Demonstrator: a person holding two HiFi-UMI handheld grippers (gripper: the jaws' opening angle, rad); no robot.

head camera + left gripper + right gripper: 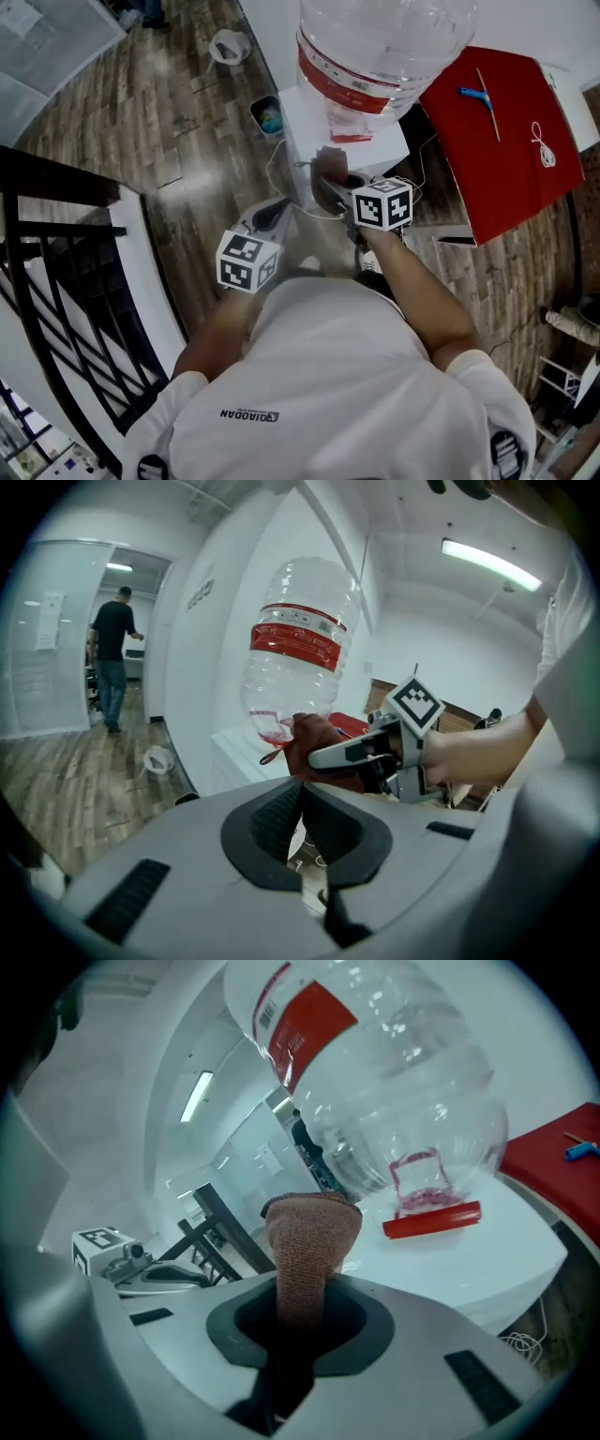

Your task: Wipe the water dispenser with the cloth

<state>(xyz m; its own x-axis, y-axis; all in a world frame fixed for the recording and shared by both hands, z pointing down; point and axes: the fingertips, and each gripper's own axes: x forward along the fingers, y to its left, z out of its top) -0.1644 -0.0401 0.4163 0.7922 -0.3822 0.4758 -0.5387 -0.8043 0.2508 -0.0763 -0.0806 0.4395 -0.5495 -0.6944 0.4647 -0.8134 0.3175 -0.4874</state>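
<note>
Found cloth (309, 1241) brownish-red, of coarse knitted weave, bunched into an upright strip with its top end folded over into a rounded cap. Logged it pinched tight between the pads of the right gripper (300, 1330), lower end lost in the dark gap behind the jaws. Placed it at the front edge of the white top of the water dispenser (469, 1260), just below the neck of the inverted bottle (394, 1082). Could not settle contact with either from any view (left gripper view put the cloth right beside the neck, nothing firmer). Saw the dispenser's body as a plain white box, with a red strip (431, 1221) at the foot of the neck. Noted the bottle clear and ribbed, with a red band (295, 639) round its shoulder.

Found left gripper (300, 832) with pads pressed together at the tips, nothing between them, held lower than the right gripper and to its left, apart from the dispenser.

Read "QIAODAN" in dark letters on the back of the white shirt (328, 394), upside down in the head view. Saw white print on the red band, too small to read. Noted black-and-white square markers on the cube (382, 203) of the right gripper, likewise on the left one's. Logged a red tabletop (497, 141) right of the dispenser, carrying a blue pen-like item (473, 94) and a looped white cord (544, 145).
</note>
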